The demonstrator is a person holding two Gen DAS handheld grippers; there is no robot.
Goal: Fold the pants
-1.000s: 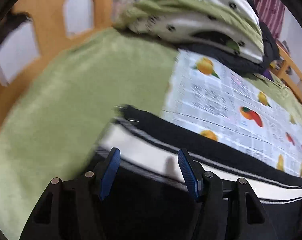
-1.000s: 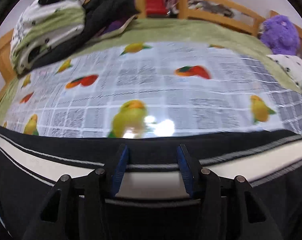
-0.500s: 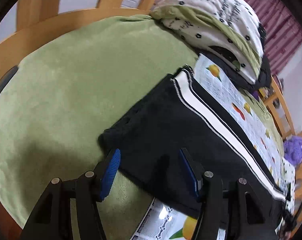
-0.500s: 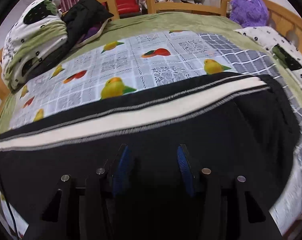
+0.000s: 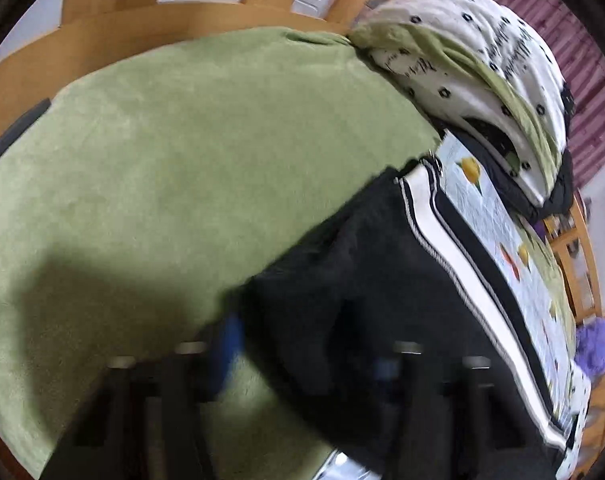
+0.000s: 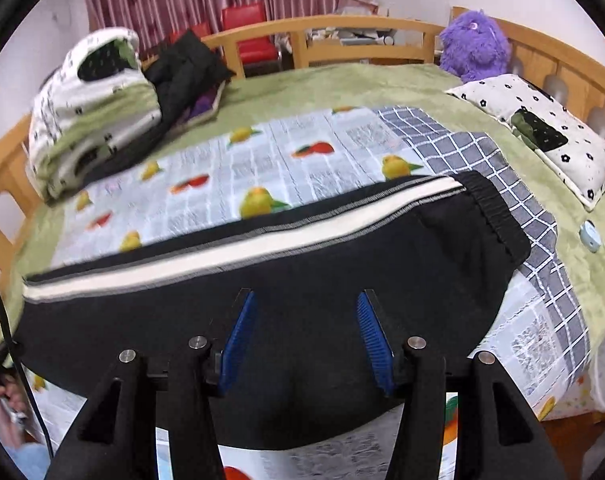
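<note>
While the pants (image 6: pixel 302 280) are stretched crosswise beneath both, the right gripper (image 6: pixel 306 340) is held open, empty; the left gripper (image 5: pixel 302 360) is too blurred to judge.

Right gripper (image 6: pixel 306 316) is wide open, both blue pads (image 6: pixel 238 336) spread apart and nothing pinched between them, pointing forward and tilted down a bit. Left gripper (image 5: pixel 302 360) is super motion-blurred, but its jaws look spread apart too, aimed downward.
</note>
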